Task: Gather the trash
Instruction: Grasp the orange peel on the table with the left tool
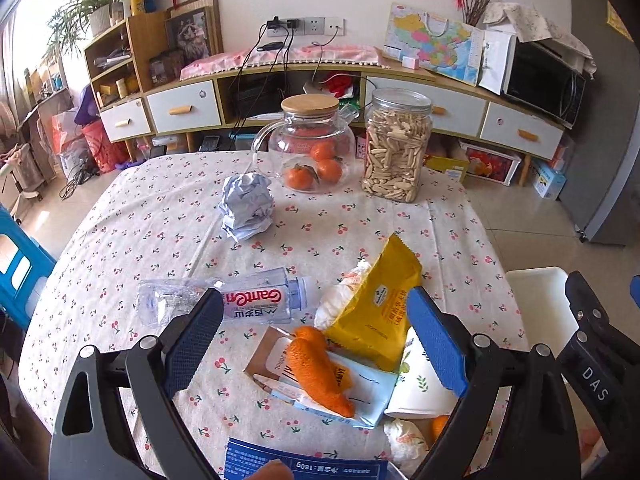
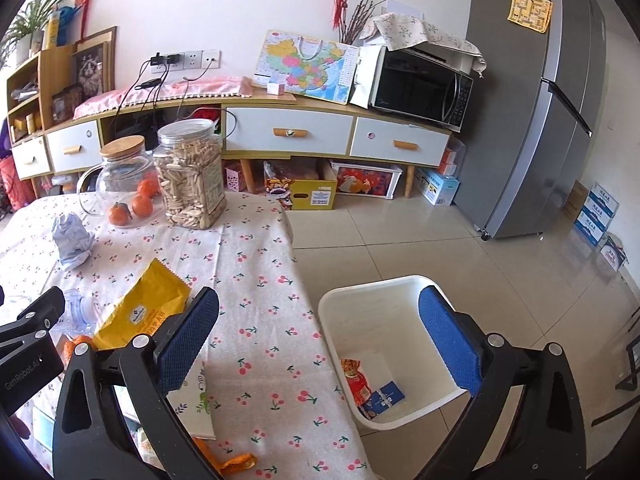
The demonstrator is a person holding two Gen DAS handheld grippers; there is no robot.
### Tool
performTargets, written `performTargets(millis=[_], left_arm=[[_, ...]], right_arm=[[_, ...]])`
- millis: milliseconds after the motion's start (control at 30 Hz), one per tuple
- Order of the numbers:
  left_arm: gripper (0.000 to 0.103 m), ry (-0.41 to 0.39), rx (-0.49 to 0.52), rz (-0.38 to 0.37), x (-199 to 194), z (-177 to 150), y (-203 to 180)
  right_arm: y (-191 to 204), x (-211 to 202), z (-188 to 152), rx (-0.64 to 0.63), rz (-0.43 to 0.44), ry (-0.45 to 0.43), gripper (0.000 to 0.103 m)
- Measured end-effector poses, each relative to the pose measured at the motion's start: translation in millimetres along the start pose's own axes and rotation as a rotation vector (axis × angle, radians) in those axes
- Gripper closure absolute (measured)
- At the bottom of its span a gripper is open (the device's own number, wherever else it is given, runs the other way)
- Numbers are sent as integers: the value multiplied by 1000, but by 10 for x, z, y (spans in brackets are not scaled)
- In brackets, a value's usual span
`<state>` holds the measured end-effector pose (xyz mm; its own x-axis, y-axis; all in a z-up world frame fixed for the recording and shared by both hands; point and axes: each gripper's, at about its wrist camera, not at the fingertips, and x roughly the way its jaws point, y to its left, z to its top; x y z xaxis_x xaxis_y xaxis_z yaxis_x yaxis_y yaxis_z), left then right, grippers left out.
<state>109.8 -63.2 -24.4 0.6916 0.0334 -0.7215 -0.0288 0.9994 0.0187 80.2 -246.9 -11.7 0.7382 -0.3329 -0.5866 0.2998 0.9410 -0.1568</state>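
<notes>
Both views bright, daylit; light enters from the left, where the window (image 1: 24,40) is blown out to white and the plant (image 1: 86,4) beside it is washed pale. Shadows on the tablecloth (image 1: 132,216) are soft and faint; the floor tiles (image 2: 400,240) carry a mild sheen and the fridge (image 2: 532,100) a dull reflection. Strong fisheye bending: the cabinet (image 1: 320,80) curves, corners go black, and the edges look slightly soft while the centre stays sharp.

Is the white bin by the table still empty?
No: the right wrist view shows a red wrapper and a blue packet lying at the bottom of the white bin.
</notes>
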Motion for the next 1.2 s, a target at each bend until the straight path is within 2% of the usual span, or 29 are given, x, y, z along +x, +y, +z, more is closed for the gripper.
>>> performTargets(millis=[200,333,400,533,600,700,933,1067,1200], left_arm=[[13,45,-29,39,156,-36,382],[13,94,-58,28,224,-44,608],[13,148,-82,-3,304,-67,719],[13,290,-190,-141,502,-162,909],[13,310,-207,-159,554,-194,916],[13,288,-176,-156,534,-177,808],[35,298,-48,-182,559,-203,387],[50,341,-27,-185,684,-259,282],[55,331,23,-179,696,-286,170]], right_arm=[[352,30,-37,-47,37,14,7],[526,56,-50,-57,72,36,7],[579,79,-43,-50,90,52,7],[586,136,-27,-6,121,90,7],[557,171,-24,21,127,103,7],[475,228,-18,53,124,123,7],[203,339,18,128,104,146,7],[84,389,31,146,98,162,7],[128,444,-8,120,122,200,7]])
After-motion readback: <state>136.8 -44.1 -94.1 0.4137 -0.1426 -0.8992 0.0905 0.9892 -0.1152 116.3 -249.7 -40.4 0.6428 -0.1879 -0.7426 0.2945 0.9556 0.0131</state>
